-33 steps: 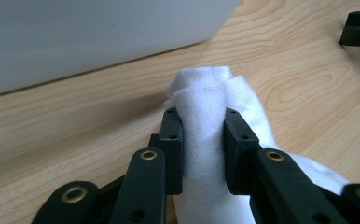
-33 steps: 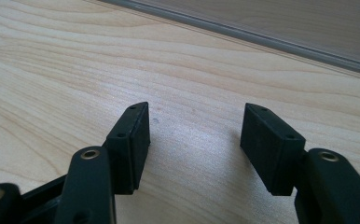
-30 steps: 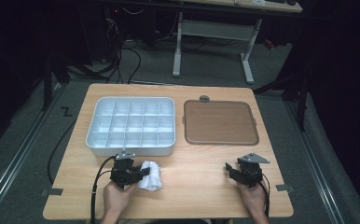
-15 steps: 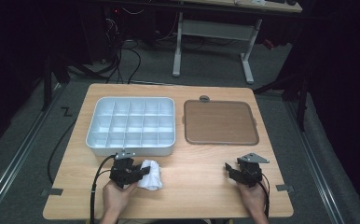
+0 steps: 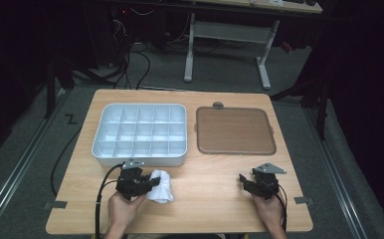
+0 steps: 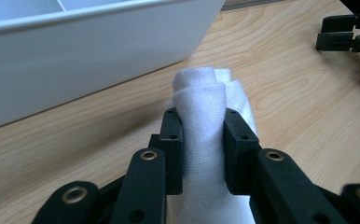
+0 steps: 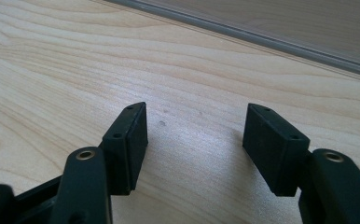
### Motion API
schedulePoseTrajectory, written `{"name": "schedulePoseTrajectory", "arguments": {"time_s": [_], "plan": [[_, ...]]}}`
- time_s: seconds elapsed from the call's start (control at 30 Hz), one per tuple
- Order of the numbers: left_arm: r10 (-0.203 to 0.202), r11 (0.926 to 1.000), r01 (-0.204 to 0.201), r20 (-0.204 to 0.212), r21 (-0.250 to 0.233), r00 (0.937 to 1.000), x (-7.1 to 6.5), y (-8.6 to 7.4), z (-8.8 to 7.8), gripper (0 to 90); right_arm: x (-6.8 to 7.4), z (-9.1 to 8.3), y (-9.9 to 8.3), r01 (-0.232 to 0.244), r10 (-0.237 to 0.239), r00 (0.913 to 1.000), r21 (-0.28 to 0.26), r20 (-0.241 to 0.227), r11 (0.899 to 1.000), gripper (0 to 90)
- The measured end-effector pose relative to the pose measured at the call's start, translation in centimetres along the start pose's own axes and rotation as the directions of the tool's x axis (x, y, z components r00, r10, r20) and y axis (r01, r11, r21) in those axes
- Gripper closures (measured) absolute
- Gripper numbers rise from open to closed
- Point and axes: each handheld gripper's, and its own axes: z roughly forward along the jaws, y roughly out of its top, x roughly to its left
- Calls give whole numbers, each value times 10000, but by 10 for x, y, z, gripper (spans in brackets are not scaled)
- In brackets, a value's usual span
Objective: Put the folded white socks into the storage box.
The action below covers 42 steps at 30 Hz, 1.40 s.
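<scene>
Almost nothing has moved since the earlier frames: the left claw [image 5: 152,182] sits at the same spot in the lower left of the high view, and the white cloth [image 5: 161,186] has settled only slightly between its jaws. The right claw [image 5: 243,180] rests unchanged at the lower right.

The step in hand looks like taking hold of the rolled cloth so that it can be lifted, probably toward the white compartment tray [image 5: 139,158] just above it in the frame. To do this well, the grip should stay on the thick middle of the roll, as it is now, so that the loose folds do not slip out and unroll on the lift. The cloth should come straight up off the worktop [image 5: 215,199] before it travels, high enough to pass over the tray wall that stands close in front.

In the left gripper view the left claw [image 6: 204,140] is narrowed onto the cloth [image 6: 205,121]: both pads press into the fabric and pinch it into a waist, with the rolled end bulging past the tips. In the right gripper view the right claw [image 7: 194,140] stands wide, holding nothing, bare wood between its jaws and the edge of the brown tray [image 5: 235,130] beyond.
</scene>
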Motion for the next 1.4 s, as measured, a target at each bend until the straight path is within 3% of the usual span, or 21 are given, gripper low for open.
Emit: {"name": "schedulePoseTrajectory", "arguments": {"time_s": [0.17,0.8,1.1,1.4], "plan": [[215,9998,-216,39,54,9998,-1,5,-5,729,0,0,0,14,-14,10000,0,-22,10000,408],[191,9995,-199,318,240,9993,-2,21,-18,730,1,0,0,78,-78,9999,-4,-80,10000,403],[374,9993,-374,273,26,9989,-4,37,-27,730,1,0,0,102,-102,9999,5,-108,9999,399],[347,9994,-344,583,-60,9977,-7,61,-36,730,1,0,0,109,-109,9999,9,-121,9999,397]]}}
